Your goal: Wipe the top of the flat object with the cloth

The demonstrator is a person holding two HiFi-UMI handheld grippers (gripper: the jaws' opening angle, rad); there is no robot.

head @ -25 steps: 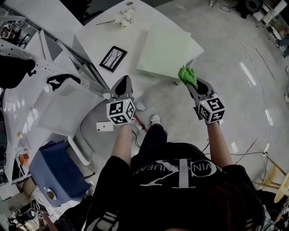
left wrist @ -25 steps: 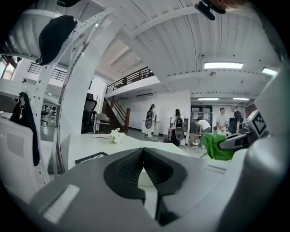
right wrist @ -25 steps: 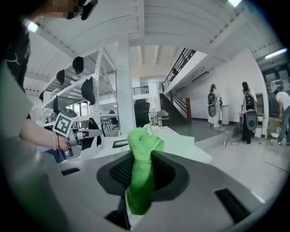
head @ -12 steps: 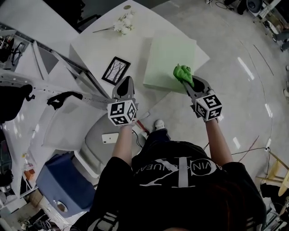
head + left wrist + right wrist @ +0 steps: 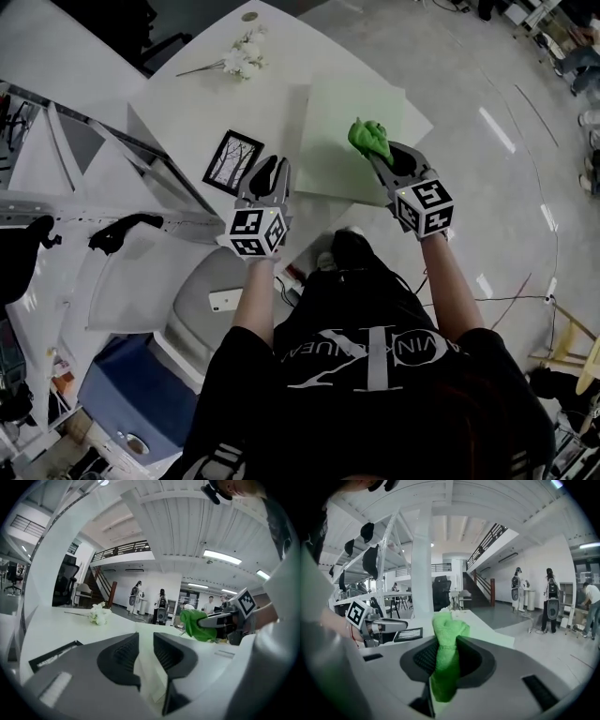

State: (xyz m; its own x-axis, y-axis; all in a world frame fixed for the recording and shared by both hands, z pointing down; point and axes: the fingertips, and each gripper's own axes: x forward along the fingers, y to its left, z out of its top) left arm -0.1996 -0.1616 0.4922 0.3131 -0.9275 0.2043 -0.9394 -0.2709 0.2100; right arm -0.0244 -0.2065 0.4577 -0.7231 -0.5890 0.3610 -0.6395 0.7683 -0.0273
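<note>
A pale green flat board [image 5: 337,150] lies on the white table [image 5: 197,103], near its front right corner. My right gripper [image 5: 377,155] is shut on a bunched green cloth [image 5: 368,137] and holds it just over the board's near half. Its own view shows the cloth [image 5: 447,634] pinched between the jaws, with the board [image 5: 490,634] beyond. My left gripper [image 5: 269,172] hovers over the table just left of the board. Its jaws are opening, and nothing is between them [image 5: 145,651]. From there the cloth [image 5: 197,625] shows to the right.
A black picture frame [image 5: 232,161] lies left of my left gripper. White flowers [image 5: 239,61] rest at the table's far side. Below the table edge stand a white chair [image 5: 192,323] with a phone [image 5: 225,300] on it and a blue bin [image 5: 122,394]. People stand far off.
Both grippers have moved forward over the table. The cloth went from the board's near edge to above its surface. The left jaws, shut before, now stand slightly apart.
</note>
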